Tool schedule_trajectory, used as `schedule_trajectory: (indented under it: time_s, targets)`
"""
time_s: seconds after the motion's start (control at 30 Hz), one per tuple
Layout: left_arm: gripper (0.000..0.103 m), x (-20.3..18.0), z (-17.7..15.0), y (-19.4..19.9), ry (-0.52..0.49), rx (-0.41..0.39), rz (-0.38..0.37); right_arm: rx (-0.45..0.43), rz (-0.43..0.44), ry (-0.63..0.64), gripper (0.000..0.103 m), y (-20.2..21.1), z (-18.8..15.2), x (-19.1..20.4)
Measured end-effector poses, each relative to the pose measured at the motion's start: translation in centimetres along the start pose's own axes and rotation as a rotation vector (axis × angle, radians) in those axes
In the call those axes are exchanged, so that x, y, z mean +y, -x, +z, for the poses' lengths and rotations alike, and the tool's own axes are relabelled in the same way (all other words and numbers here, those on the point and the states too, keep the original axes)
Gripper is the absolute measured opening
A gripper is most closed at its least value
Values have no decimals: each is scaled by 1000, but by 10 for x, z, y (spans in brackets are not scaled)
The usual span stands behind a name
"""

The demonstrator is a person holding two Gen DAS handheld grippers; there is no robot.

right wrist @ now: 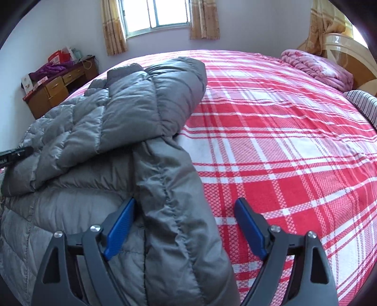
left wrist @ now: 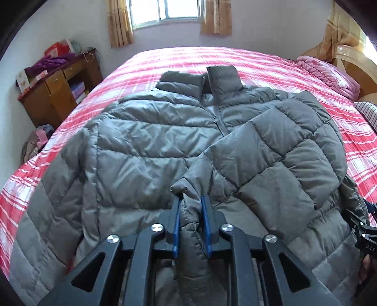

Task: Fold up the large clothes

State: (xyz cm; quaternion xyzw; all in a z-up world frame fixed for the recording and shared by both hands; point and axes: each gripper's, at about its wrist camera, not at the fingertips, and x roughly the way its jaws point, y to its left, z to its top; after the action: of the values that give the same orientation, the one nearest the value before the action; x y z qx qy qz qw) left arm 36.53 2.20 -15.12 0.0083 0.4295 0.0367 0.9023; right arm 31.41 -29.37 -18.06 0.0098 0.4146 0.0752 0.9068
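Left claw [left wrist: 190, 202] pinches jacket [left wrist: 146, 141] cuff; right claw [right wrist: 186, 211] gapes at its edge (bedspread [right wrist: 282, 141] beyond lies bare).

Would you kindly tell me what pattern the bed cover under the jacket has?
The bed cover is a red, pink and white plaid, clearest in the right wrist view.

Both fisheye views looked forward and steeply down along their own fingers, from the near edge of the bed [right wrist: 282, 131] toward the far wall with the window [left wrist: 176, 9]. The left wrist view sat close above the grey puffer jacket [left wrist: 141, 141], which filled most of its frame. The right wrist view hung at the jacket's right edge, with open plaid bedcover ahead. The 2 views shared the jacket, the window, the wooden desk [right wrist: 56, 87] at left and the pink quilt [left wrist: 329, 73].
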Motion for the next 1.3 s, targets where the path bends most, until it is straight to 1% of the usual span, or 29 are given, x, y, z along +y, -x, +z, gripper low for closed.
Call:
schedule_trajectory:
  time_s: [0.03,0.07,0.1,0.13,0.17,0.23,0.27,0.3,0.33,0.4,0.43,0.5,0.53,0.6,0.63,0.7,0.77,0.8,0.83,0.87,0.9,0.93,1.0,1.07,1.17,1.2,1.23,1.3]
  targets:
    - [32,-2,1,1,-16,-6,29,15,12,17,81,1,1,-1]
    - [50,-4,3,1,-28,-20,57,28,7,42,76,4,1,-3]
    - [59,-5,5,2,-35,-43,81,35,-20,68,76,7,0,-5]
    - [73,-4,7,6,-34,-79,105,36,-42,80,76,9,-2,-7]
    - [77,-2,8,7,-29,-98,107,37,-65,87,76,11,-4,-12]
    - [77,0,13,7,-7,-110,105,46,-53,61,76,14,-6,-21]
    - [77,2,16,6,4,-109,104,43,-25,34,75,16,-5,-26]
    - [77,2,18,6,18,-109,100,30,8,10,69,20,-3,-30]
    - [77,3,20,6,33,-112,94,23,26,-1,54,22,-2,-30]
    - [77,2,24,8,52,-124,80,61,76,-5,38,16,0,-26]
    - [77,1,25,10,55,-131,80,78,86,2,38,12,1,-22]
    - [78,-2,27,12,50,-149,84,44,23,49,40,18,2,-13]
    - [79,-6,28,10,37,-149,91,29,6,57,54,21,4,-11]
    - [79,-9,30,4,24,-136,106,18,7,70,74,23,11,-7]
    - [79,-11,32,1,26,-131,107,10,18,87,74,23,16,-3]
    - [80,-12,33,-3,31,-121,103,3,-6,132,74,15,30,7]
    - [79,-13,35,-7,32,-118,109,22,29,113,73,0,43,5]
    - [79,-12,35,-9,32,-121,120,46,30,91,61,-12,48,1]
    - [80,-11,34,-11,34,-119,127,58,13,87,44,-19,50,0]
    - [80,-8,32,-14,42,-108,129,65,-17,88,44,-27,51,-4]
    - [80,-5,29,-17,50,-97,123,62,-25,59,45,-32,49,-13]
    - [80,-1,24,-22,67,-77,108,63,-49,20,46,-32,47,-20]
    - [80,4,16,-30,79,-58,97,30,-85,-64,47,-26,37,-39]
    - [80,5,8,-37,75,-48,108,14,-143,-80,47,-21,31,-43]
    - [80,9,8,-34,88,-41,112,12,-139,-107,44,-15,28,-51]
    - [80,11,10,-28,94,-47,117,14,-143,-107,44,-12,28,-54]
    - [80,14,13,-18,103,-71,120,10,-145,-106,44,-9,29,-56]
    - [80,18,18,4,122,-139,124,-28,-115,-102,44,4,35,-55]
